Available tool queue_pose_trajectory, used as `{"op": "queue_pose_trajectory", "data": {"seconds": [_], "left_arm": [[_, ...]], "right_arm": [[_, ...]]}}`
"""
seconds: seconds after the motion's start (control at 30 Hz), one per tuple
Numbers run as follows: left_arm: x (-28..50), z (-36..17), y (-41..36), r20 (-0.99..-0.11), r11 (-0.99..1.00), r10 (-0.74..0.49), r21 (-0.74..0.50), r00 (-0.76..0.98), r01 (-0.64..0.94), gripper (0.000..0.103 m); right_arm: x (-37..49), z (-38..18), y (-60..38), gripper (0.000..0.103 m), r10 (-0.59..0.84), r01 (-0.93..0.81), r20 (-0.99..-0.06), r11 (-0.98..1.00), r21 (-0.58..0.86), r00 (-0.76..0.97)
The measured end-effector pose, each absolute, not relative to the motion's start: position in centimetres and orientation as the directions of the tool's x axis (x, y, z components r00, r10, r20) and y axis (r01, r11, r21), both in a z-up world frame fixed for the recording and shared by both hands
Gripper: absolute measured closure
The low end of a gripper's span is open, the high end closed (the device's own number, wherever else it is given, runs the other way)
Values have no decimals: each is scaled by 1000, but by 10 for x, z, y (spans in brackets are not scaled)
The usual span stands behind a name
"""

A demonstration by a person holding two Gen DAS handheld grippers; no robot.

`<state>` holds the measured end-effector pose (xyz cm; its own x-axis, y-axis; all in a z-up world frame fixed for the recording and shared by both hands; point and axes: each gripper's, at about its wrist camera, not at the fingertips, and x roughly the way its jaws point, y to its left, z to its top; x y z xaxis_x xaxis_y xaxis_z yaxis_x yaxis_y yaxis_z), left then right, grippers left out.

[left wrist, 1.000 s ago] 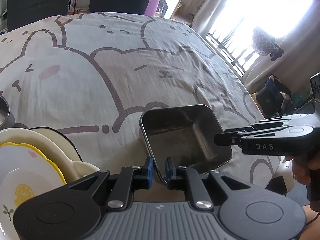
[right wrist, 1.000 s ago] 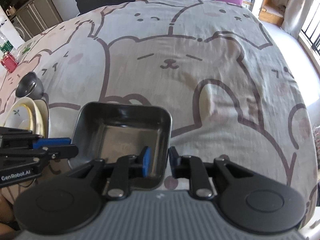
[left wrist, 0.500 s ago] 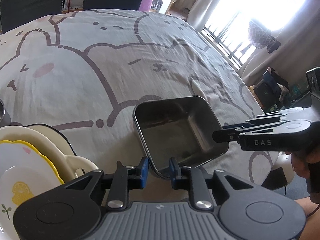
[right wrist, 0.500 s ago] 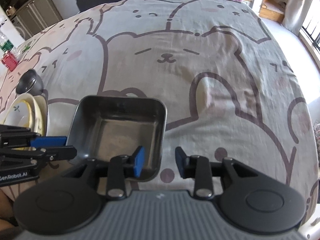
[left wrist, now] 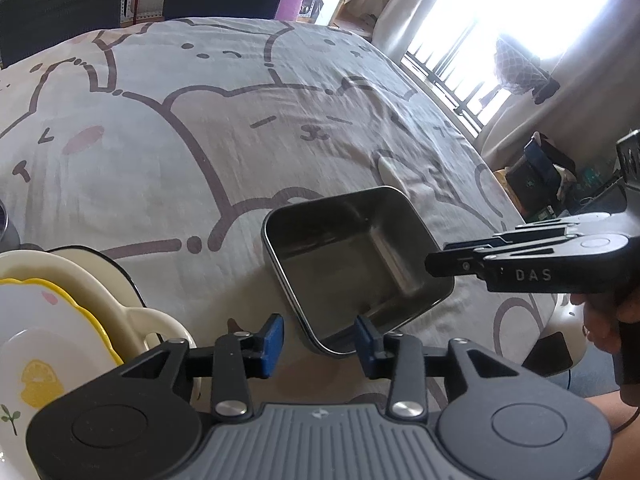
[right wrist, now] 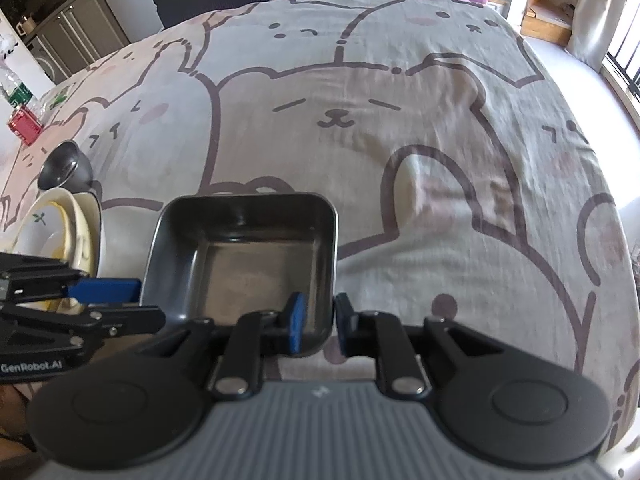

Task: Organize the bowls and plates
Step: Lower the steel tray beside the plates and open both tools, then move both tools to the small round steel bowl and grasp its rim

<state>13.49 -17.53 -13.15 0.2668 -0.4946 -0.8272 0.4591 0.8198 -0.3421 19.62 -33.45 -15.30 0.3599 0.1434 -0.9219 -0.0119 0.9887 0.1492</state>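
We saw a table under a bear-print tablecloth (right wrist: 400, 128). Near its front edge sat a square metal tray (right wrist: 244, 256); toward the left edge stood stacked plates (right wrist: 60, 232) and a steel bowl (right wrist: 64, 166).

left gripper (left wrist: 316, 340): black linkage arms, blue pads, silver screws, ribbed grey base, white "GenRobot.AI" lettering at lower left of right view | right gripper (right wrist: 320, 324): same build, "DAS" on its side at right of left view | hand (left wrist: 604, 320): bare, thin cable below
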Motion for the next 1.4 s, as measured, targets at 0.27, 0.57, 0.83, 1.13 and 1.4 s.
{"op": "queue_pose_trajectory", "data": {"seconds": [0.27,0.57,0.83,1.13,1.4], "left_arm": [[134,-122,-173,-815,818,-502,-339,290,465,40],[132,-102,-161,-787,818,-501,-293,361,494,3],[141,-83,-121,-748,850,-491,-301,446,431,0],[161,-53,-48,-716,917,-396,-267,575,297,0],[178,-42,8,-716,950,-311,-228,625,211,0]], "right_arm": [[185,-142,-339,53,168,-1,-899,983,183,405],[173,-124,-344,19,147,2,-862,986,169,485],[180,-108,-345,0,116,27,-816,987,159,567],[212,-93,-302,0,166,19,-758,973,229,630],[237,-92,-241,0,239,-81,-734,966,244,636]]}}
